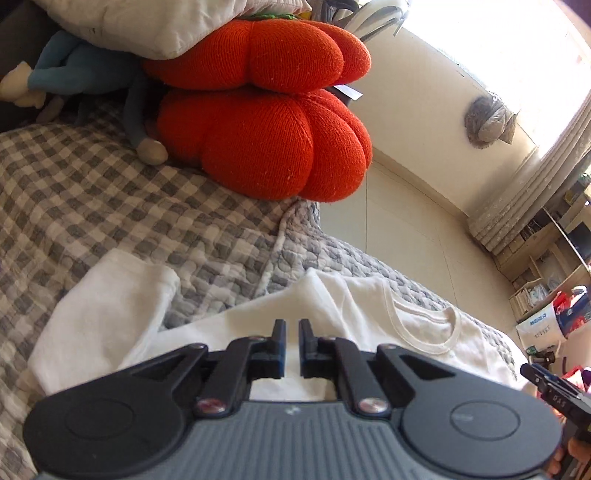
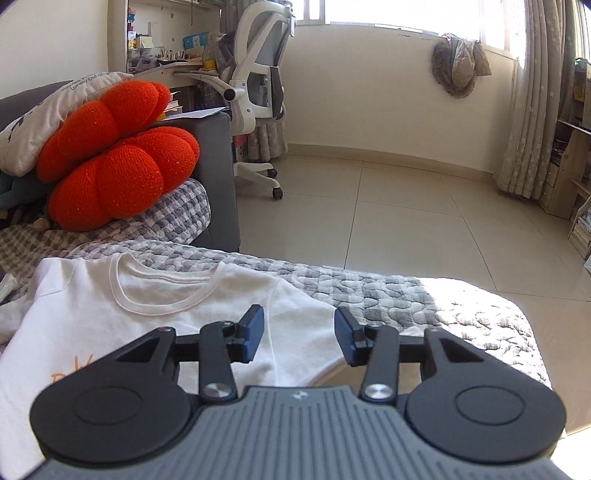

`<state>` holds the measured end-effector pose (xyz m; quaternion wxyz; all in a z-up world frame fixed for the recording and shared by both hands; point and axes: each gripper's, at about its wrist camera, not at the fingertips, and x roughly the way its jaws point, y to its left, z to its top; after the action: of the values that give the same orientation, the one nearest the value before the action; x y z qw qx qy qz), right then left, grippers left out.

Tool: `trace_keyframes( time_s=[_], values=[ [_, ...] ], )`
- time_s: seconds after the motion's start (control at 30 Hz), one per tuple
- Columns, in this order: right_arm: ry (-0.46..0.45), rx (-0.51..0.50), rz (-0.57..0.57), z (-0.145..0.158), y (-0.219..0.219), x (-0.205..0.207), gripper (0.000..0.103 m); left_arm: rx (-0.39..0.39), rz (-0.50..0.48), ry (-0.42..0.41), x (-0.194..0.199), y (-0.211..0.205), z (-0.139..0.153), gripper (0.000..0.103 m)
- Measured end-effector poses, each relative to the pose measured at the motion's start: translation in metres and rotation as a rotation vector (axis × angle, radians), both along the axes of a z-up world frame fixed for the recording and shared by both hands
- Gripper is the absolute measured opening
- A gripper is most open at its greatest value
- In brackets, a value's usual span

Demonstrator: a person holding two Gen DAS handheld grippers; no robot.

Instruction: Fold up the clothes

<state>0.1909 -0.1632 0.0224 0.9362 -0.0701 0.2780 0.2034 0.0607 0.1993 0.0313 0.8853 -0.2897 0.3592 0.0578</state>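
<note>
I see the white T-shirt (image 2: 155, 314) lying flat on the checked quilt (image 2: 388, 291) that covers the sofa, collar toward the far edge, with a bit of orange print near its front. My right claw (image 2: 299, 334) hangs just above the shirt's right shoulder and sleeve with its jaws well apart and nothing between them; the pads touch no cloth that I can see. My left claw (image 1: 291, 349) is all but closed, only a thin slit between the blue pads, and it grips nothing, with the shirt lying below it.

The left view alone shows the shirt's left sleeve (image 1: 107, 314) spread out on the quilt, apart from the body, and the tip of the right claw at the frame's right edge. The right view alone shows the white office chair (image 2: 258, 92), the desk behind it and the tiled floor (image 2: 406, 206). Both views catch the orange cushions (image 1: 266, 110) stacked at the sofa's end under a pale pillow (image 1: 166, 22).
</note>
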Motion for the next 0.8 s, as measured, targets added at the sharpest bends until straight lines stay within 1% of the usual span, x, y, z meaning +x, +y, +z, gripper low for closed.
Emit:
trace_keyframes(
  time_s=[0.03,0.07,0.1,0.17,0.23,0.27,0.3,0.37,0.43,0.47,0.5,0.53,0.67,0.8],
  values=[
    [-0.002,-0.005,0.009,0.001,0.002,-0.003,0.046,-0.042,-0.007,0.010,-0.008,-0.008,-0.002,0.005],
    [-0.002,-0.009,0.016,0.001,0.004,-0.006,0.046,-0.058,-0.011,0.021,-0.013,-0.015,-0.007,0.007],
    [-0.002,-0.013,0.023,0.002,0.005,-0.009,0.046,-0.070,-0.015,0.031,-0.017,-0.022,-0.013,0.011],
    [0.006,-0.015,0.034,0.001,0.006,-0.012,0.046,-0.091,0.021,0.084,-0.021,-0.027,-0.028,0.014],
    [0.010,-0.021,0.039,0.001,0.006,-0.014,0.046,-0.132,0.111,0.120,-0.025,-0.018,-0.042,0.017],
    [0.008,-0.026,0.043,0.002,0.006,-0.016,0.046,-0.135,0.173,0.127,-0.028,-0.012,-0.047,0.023],
    [0.002,-0.031,0.049,0.003,0.006,-0.017,0.046,-0.135,0.236,0.133,-0.031,-0.007,-0.053,0.023],
    [-0.012,-0.037,0.063,0.005,0.005,-0.022,0.046,-0.220,0.307,0.099,-0.039,0.006,-0.064,0.022],
    [-0.013,-0.040,0.070,0.004,0.003,-0.025,0.046,-0.264,0.355,0.081,-0.045,0.011,-0.067,0.020],
    [-0.012,-0.044,0.070,0.003,0.003,-0.025,0.046,-0.259,0.375,0.077,-0.046,0.010,-0.066,0.017],
    [-0.011,-0.049,0.070,0.003,0.003,-0.025,0.046,-0.233,0.393,0.080,-0.046,0.009,-0.064,0.005],
    [-0.009,-0.050,0.071,0.002,0.003,-0.026,0.046,-0.205,0.411,0.083,-0.047,0.007,-0.063,0.000],
    [-0.002,-0.038,0.101,0.000,0.004,-0.028,0.046,-0.084,0.418,0.048,-0.043,0.008,-0.053,0.000],
    [-0.002,-0.028,0.109,0.001,0.005,-0.031,0.046,-0.106,0.461,0.026,-0.055,0.025,-0.051,0.000]
  ],
)
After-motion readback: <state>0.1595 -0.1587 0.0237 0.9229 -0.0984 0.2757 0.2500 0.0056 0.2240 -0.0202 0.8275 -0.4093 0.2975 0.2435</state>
